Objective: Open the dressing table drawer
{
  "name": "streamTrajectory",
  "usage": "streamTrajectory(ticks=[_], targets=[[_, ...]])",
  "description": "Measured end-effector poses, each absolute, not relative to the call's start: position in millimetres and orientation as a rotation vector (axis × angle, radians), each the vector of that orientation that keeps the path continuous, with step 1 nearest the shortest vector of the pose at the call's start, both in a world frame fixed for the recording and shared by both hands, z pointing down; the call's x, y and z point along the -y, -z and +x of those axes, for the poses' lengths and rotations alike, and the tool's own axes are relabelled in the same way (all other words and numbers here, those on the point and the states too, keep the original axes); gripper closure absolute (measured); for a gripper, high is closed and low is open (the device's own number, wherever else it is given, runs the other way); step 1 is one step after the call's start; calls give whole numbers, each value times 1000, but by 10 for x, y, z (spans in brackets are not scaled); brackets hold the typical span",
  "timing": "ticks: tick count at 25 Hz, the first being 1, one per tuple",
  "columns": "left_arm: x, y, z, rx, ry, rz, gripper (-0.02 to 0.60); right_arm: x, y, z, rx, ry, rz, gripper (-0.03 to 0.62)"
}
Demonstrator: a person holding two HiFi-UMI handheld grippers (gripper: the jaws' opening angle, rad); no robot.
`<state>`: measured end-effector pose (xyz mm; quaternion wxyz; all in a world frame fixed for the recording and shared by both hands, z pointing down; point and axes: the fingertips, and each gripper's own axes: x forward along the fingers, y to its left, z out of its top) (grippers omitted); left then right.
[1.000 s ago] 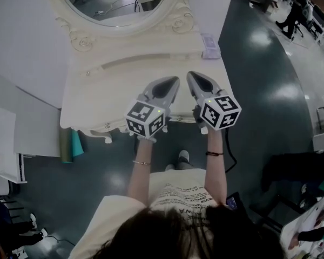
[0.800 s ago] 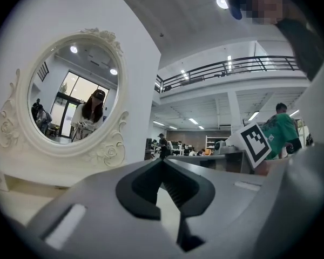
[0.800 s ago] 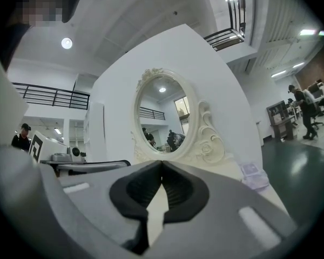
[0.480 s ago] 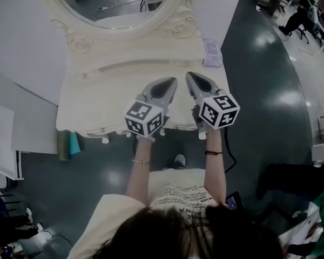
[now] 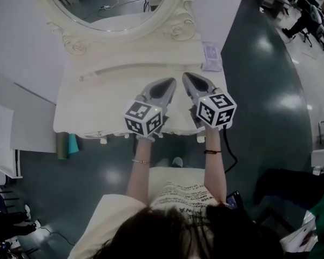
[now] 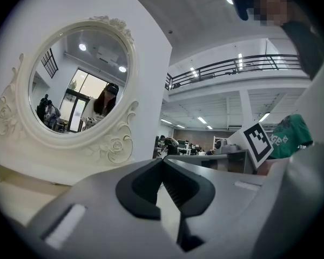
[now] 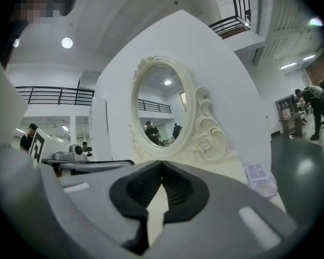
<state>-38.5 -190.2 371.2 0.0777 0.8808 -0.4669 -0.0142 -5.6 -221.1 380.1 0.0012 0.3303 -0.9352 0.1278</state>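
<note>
So far nothing is opened: the left gripper (image 5: 173, 80) and right gripper (image 5: 185, 75) hover side by side over the dressing table (image 5: 97, 99) top, jaws pressed together on nothing. The drawer lies under the front edge, out of sight, apparently untouched. Beyond stand an oval mirror (image 5: 113, 4) and a small packet (image 5: 211, 57) — neither in the way.

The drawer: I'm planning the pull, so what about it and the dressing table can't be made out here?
- Drawer front and handle: hidden in the head view beneath the tabletop; both gripper views look above it, at the mirror.
- Mirror: its top is cut off by the head view's upper edge.
- Small pale packet: print too small in any view.
</note>
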Motion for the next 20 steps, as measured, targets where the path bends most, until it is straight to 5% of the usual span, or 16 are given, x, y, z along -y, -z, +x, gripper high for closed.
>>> streamTrajectory(ticks=[20], targets=[[2487, -4180, -517, 1243, -96, 2589, 583, 2774, -4252, -192, 2817, -562, 1145, 591]])
